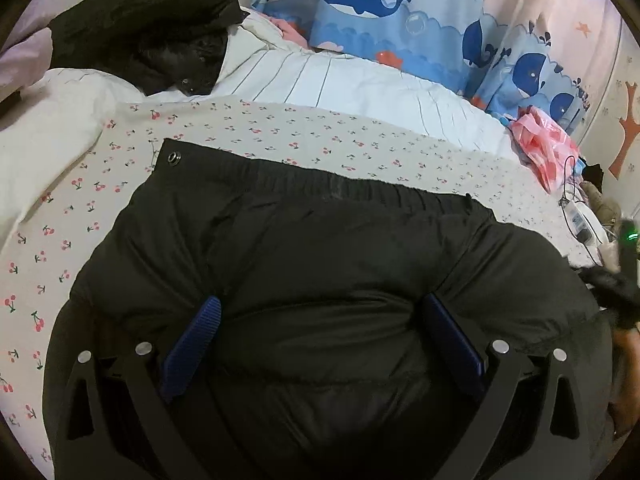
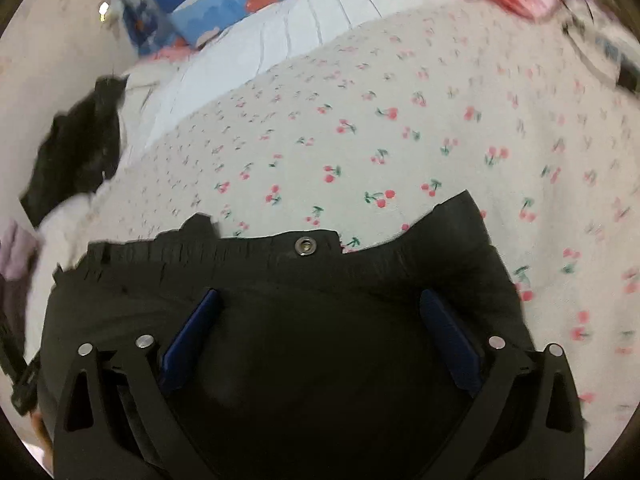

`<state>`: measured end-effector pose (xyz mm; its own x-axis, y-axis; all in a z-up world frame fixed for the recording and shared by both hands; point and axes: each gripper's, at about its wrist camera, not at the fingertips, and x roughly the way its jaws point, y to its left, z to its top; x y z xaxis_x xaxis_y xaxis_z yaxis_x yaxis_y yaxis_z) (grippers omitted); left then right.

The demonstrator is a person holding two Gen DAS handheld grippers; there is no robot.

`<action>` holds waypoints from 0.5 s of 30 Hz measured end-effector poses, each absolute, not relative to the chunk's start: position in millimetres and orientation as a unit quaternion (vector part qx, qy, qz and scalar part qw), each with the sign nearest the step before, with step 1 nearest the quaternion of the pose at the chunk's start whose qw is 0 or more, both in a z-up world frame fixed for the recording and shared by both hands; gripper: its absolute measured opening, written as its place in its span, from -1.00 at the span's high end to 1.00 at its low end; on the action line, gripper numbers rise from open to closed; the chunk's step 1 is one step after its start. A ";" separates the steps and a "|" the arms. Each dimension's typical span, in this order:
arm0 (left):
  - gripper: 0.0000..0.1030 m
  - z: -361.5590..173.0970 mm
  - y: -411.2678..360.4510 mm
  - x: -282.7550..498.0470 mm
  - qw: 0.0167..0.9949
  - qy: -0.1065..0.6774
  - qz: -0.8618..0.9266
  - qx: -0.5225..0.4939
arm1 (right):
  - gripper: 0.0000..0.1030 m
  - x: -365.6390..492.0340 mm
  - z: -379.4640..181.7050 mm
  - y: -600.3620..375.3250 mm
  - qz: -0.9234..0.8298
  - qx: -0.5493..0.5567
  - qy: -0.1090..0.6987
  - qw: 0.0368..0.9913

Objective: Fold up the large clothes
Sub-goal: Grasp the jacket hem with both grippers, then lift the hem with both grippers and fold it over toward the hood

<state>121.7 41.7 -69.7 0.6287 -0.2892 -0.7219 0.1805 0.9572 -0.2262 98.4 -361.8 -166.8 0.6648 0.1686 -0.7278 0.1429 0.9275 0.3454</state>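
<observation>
Two grippers, both spread wide over one black puffer jacket (image 1: pixel 320 280) laid flat on a cherry-print sheet (image 1: pixel 280 128).

Left gripper (image 1: pixel 320 312): blue fingers (image 1: pixel 192 344) well apart, pinching nothing, tips sunk against the padded quilting. Jacket bulging up between the jaws and filling the lower part of the left wrist view. Elastic hem band just beyond the fingertips, running across from upper left to right. Metal snap (image 1: pixel 174 157) at the band's upper-left corner, well beyond the left finger. Sheet showing past the hem and along the jacket's left side.

Right gripper (image 2: pixel 320 304): also splayed, fingers (image 2: pixel 188 344) wide, nothing caught between them, black fabric directly beneath and between. Gathered hem edge close beyond the tips, with another snap (image 2: pixel 305 246) just ahead, roughly midway between the two fingers. Jacket corner rising to a peak beyond the right finger. Right wrist view blurred toward its edges.

Farther back on the bed: white striped quilt (image 1: pixel 360 84), blue whale-print fabric (image 1: pixel 400 16), second dark garment (image 1: pixel 152 32) heaped at upper left, pink plastic bag (image 1: pixel 548 148) at right beside some cables (image 1: pixel 576 208).
</observation>
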 end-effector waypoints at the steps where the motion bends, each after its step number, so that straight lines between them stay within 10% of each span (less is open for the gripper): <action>1: -0.88 -69.6 43.1 122.2 0.899 0.411 -0.132 -0.070 | -0.86 82.7 -154.0 -365.2 -0.003 0.185 0.378 0.907; 15: -0.87 -49.7 55.7 105.1 0.904 0.388 -0.155 -0.094 | -0.87 -10.4 -156.6 -384.8 -0.018 0.203 0.353 0.913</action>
<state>105.1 55.7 -49.7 0.6518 -0.3525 -0.6715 0.2067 0.9345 -0.2899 -10.4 -384.8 -156.6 0.7506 0.1112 -0.6514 0.1756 0.9167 0.3589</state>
